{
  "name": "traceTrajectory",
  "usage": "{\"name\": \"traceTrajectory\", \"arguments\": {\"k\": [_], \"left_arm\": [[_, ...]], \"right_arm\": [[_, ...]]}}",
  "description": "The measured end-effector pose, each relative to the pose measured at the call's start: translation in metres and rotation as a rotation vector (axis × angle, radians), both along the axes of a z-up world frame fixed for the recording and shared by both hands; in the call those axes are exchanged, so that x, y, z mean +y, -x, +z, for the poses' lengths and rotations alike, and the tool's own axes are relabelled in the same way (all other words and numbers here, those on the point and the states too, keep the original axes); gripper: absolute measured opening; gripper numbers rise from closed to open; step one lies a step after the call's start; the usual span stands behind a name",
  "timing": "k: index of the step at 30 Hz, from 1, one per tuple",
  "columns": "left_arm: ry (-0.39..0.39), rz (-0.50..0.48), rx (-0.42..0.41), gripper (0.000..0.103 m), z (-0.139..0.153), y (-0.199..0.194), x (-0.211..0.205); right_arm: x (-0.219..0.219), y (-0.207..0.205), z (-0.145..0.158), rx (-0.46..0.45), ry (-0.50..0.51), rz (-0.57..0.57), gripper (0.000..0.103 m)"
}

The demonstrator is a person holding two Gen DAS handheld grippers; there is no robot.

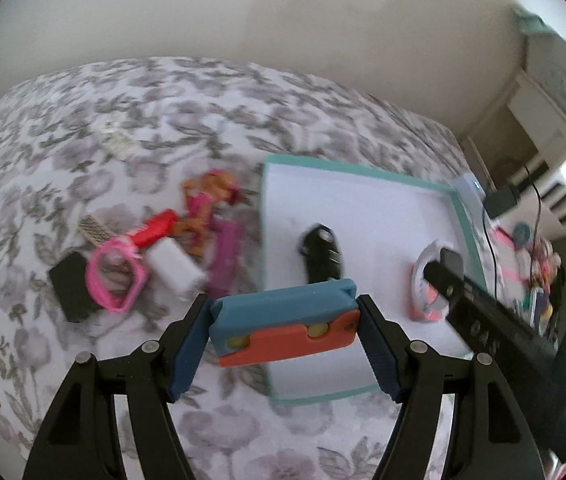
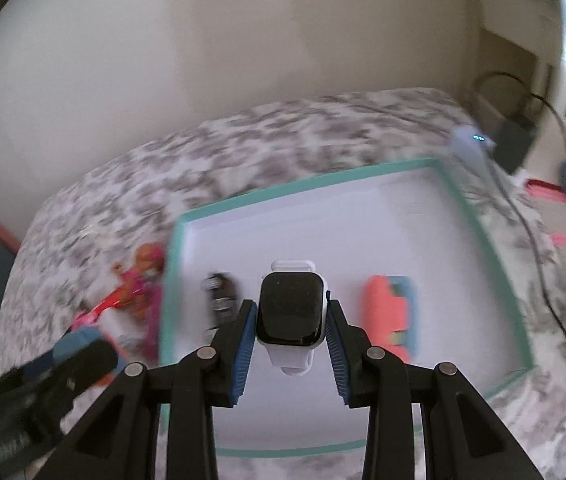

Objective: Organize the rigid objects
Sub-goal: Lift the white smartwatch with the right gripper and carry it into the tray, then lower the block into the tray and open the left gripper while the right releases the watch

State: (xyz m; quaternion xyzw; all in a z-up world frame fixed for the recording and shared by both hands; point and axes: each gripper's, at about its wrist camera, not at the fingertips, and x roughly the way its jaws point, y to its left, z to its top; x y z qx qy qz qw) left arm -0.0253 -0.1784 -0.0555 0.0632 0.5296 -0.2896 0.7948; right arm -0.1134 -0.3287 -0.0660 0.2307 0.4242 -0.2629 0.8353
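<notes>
A blue-and-orange block (image 1: 283, 322) is being clamped endwise by the left gripper (image 1: 285, 334) over the tray (image 1: 363, 168) edge. A watch (image 2: 292, 308) is being pinched across its rigid, smooth, probably slippery case by the right gripper (image 2: 292, 330), above the tray.

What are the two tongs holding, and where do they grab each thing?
The left tongs hold a blue and orange block by its two short ends. The right tongs hold a white smartwatch by the sides of its case.
</notes>
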Motion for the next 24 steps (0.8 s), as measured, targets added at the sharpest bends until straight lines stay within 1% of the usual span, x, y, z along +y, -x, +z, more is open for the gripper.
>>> {"name": "traceTrajectory", "arguments": {"k": [3, 5, 8, 12, 18, 24], "left_arm": [[-0.008, -0.038, 0.014, 0.073, -0.007, 0.009, -0.015], [-0.021, -0.055, 0.019, 0.073, -0.012, 0.013, -0.023], [-0.05, -0.071, 0.02, 0.073, -0.022, 0.017, -0.032], [-0.073, -0.082, 0.032, 0.073, -0.033, 0.02, -0.04], [-0.101, -0.102, 0.051, 0.073, -0.044, 0.023, -0.046], [-0.124, -0.105, 0.055, 0.073, -0.051, 0.023, -0.048]], "right_arm": [[-0.017, 0.013, 0.001, 0.023, 0.047, -0.074, 0.037], [-0.028, 0.022, 0.001, 0.016, 0.058, -0.116, 0.037], [-0.042, 0.036, -0.003, 0.051, 0.098, -0.203, 0.037], [-0.057, 0.048, -0.01, 0.094, 0.12, -0.274, 0.037], [-0.069, 0.057, -0.024, 0.148, 0.114, -0.318, 0.037], [-0.068, 0.053, -0.032, 0.176, 0.117, -0.299, 0.037]]}}
